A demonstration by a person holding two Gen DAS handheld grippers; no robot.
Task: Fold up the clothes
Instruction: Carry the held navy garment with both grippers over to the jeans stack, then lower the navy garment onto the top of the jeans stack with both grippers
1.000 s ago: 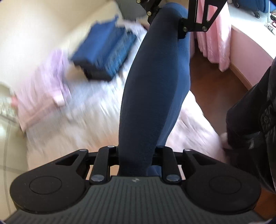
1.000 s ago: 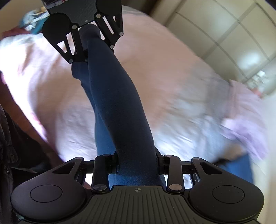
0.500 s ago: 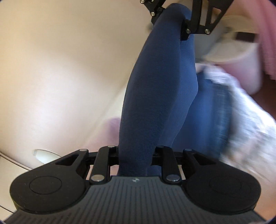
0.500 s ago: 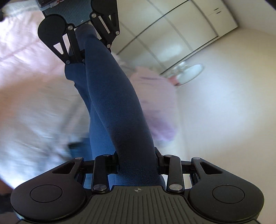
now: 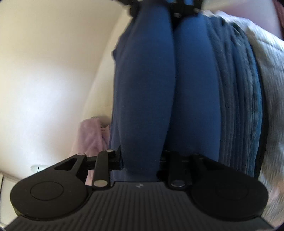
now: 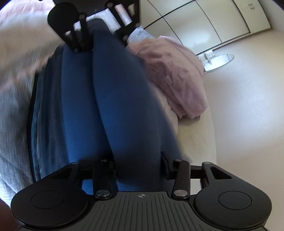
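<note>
A folded dark blue garment stretches between my two grippers, also seen in the right wrist view. My left gripper is shut on one end of it. My right gripper is shut on the other end. Each gripper shows at the top of the other's view: the right gripper and the left gripper. The garment hangs low over a stack of folded blue clothes, also in the right wrist view. Whether it touches the stack is hidden.
A folded pink garment lies beside the blue stack, also visible in the left wrist view. The pale bedcover spreads under everything. A cream wall and white wardrobe doors stand behind.
Both grippers have carried the blue garment across the bed and down to the blue stack, which now fills the views close below. The grip is unchanged.
</note>
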